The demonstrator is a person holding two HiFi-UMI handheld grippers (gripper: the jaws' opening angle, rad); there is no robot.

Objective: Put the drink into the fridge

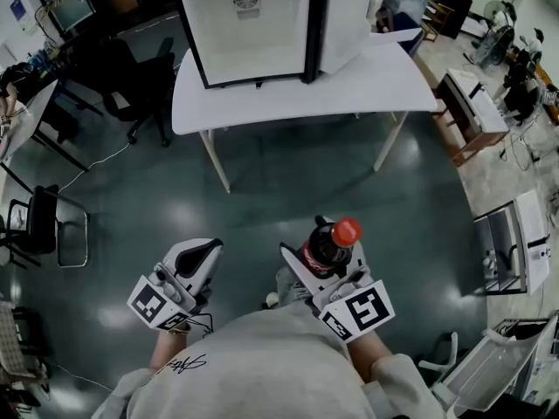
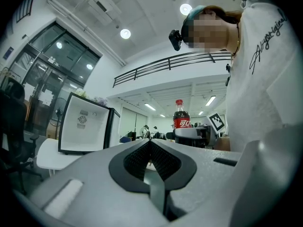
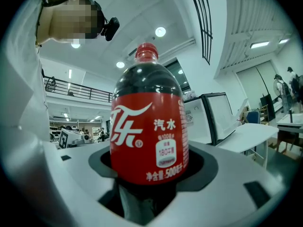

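Note:
A dark cola bottle with a red cap and red label stands upright between the jaws of my right gripper, which is shut on it close to my body. In the right gripper view the bottle fills the middle. My left gripper is shut with nothing in it, held beside the right one; its view shows the bottle off to the right. The small fridge stands on the white table ahead, its door swung open and its white inside showing.
Dark office chairs stand left of the table. Desks and equipment line the right side, with white boxes lower right. Grey floor lies between me and the table.

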